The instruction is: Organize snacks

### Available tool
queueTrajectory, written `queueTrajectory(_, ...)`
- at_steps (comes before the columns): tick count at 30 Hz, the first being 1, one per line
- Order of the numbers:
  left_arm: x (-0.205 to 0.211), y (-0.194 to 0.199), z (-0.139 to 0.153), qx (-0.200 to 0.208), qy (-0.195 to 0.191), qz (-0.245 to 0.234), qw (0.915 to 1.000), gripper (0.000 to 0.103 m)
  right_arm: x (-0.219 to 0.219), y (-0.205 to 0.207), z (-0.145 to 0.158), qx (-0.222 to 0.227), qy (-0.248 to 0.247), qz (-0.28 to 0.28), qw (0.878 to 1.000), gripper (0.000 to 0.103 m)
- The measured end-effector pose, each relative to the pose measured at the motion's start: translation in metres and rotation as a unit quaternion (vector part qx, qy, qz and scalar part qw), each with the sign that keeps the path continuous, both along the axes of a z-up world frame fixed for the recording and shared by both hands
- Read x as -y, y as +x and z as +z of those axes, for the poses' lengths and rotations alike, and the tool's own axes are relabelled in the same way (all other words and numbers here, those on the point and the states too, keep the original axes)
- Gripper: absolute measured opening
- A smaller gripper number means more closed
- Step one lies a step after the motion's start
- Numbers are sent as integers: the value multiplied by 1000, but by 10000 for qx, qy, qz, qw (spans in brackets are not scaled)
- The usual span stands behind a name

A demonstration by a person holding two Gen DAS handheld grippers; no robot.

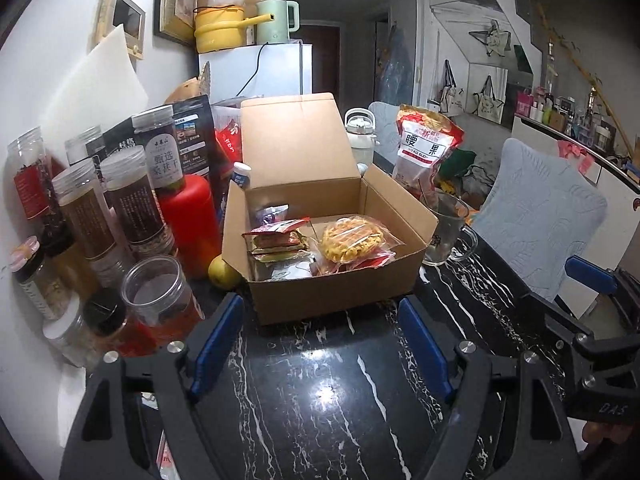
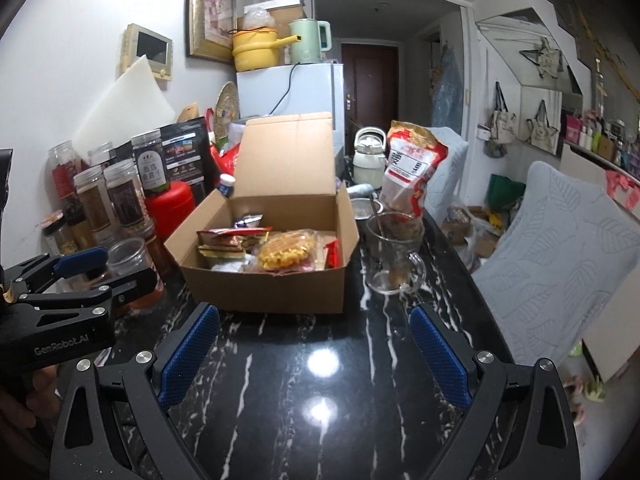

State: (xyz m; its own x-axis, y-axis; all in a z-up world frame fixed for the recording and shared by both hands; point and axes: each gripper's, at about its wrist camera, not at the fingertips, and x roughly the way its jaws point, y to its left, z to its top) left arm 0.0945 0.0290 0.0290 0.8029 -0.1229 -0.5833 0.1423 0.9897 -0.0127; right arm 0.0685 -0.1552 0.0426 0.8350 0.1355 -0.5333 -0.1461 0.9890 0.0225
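1 open cardboard box [image 1: 336, 292] sits on the black marble table [image 1: 320, 400], holding 1 round yellow noodle snack [image 1: 352, 240] and 1 stack of red packets [image 1: 276, 240]. Both the left gripper [image 1: 320, 344] and the right gripper [image 2: 316, 356] hover with fingers wide and empty. 1 cashew bag [image 1: 424, 148] stands behind 1 glass mug [image 1: 448, 232].

A: How many boxes sit on the black marble table [image 1: 320, 400]?

B: One cardboard box [image 1: 332, 292], lid up. Inside it lies one round yellow noodle cake [image 1: 352, 238] in clear wrap, plus a stack of flat red snack packets [image 1: 276, 236] — the exact number cannot be told.

A: And around it?

B: One red-and-white cashew bag [image 1: 422, 152], one glass mug [image 1: 446, 236], one white jug [image 1: 360, 136], one red canister [image 1: 188, 216], one yellow fruit [image 1: 222, 272]. To the left, at least six clear jars [image 1: 84, 208] with clear lids; more are partly hidden.

A: Grippers?

B: Two: the left gripper [image 1: 322, 346] and the right gripper [image 2: 314, 356], each with two blue-padded fingers.
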Motion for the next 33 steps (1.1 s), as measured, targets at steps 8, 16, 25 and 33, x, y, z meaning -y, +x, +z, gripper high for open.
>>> queueTrajectory(8, 2, 4, -1, -38, -18, 12, 10000, 80, 2, 3, -1, -6, -15, 21, 10000, 98)
queueTrajectory(16, 4, 6, -1, -56, 40, 63, 10000, 80, 3, 4, -3, -33, -24, 71, 10000, 98)
queueTrajectory(25, 11, 7, -1, -89, 153, 39, 9998, 80, 6, 5, -6, -95, 5, 95, 9999, 98)
queueTrajectory(33, 17, 8, 0, -123, 185, -29, 9997, 80, 11, 6, -7, -144, 50, 50, 9999, 98)
